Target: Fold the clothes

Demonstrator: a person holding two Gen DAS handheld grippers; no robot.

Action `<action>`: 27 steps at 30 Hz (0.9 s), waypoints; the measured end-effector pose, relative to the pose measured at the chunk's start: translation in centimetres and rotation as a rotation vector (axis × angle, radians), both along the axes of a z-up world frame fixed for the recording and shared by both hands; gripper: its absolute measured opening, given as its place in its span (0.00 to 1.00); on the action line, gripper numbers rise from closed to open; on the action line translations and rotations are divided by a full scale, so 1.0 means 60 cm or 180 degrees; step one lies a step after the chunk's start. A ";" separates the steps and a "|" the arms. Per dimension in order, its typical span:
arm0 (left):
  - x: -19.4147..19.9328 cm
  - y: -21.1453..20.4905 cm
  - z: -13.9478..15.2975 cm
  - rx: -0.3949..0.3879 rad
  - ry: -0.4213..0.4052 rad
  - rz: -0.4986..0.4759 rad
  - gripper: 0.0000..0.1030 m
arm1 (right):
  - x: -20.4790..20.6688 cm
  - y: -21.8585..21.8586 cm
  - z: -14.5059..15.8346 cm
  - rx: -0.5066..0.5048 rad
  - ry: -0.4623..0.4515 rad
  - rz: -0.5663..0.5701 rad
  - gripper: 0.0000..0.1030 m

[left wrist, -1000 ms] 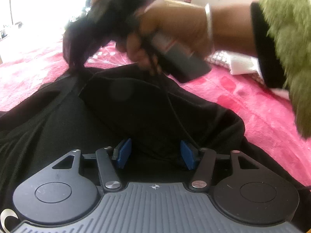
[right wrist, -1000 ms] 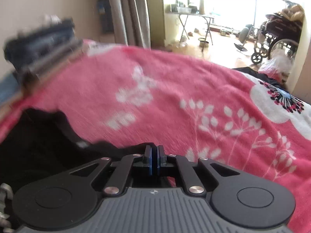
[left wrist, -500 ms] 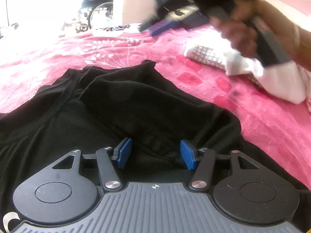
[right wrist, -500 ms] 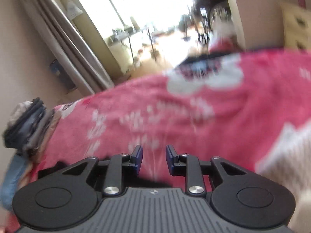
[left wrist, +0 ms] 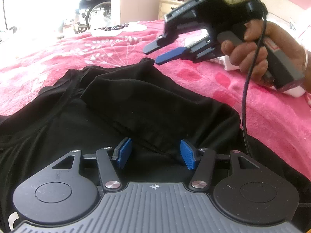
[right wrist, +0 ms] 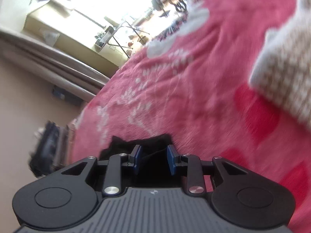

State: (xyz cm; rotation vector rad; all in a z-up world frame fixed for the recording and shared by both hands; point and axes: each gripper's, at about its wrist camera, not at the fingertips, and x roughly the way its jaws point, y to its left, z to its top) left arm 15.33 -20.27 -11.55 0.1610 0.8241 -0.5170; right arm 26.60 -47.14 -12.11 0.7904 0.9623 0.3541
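Left wrist view: the left tongs [left wrist: 154, 153] are gaping, empty, over the black garment [left wrist: 124, 104] lying partly folded on the pink bed blanket [left wrist: 262, 120]. Farther off, the right tongs [left wrist: 153, 54] (parted, gripping nothing) are hovering by its far corner; a wheelchair [left wrist: 95, 5] is standing beyond.

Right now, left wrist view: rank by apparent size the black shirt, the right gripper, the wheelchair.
1. black shirt, fills the middle of the frame.
2. right gripper, body included; near the camera, so inflated.
3. wheelchair, far off and partly washed out; true rank against the gripper unsure.
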 end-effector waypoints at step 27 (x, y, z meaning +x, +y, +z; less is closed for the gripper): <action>-0.035 0.014 0.000 0.0169 -0.0077 -0.0234 0.54 | 0.069 0.046 -0.051 0.0639 0.0157 -0.0724 0.31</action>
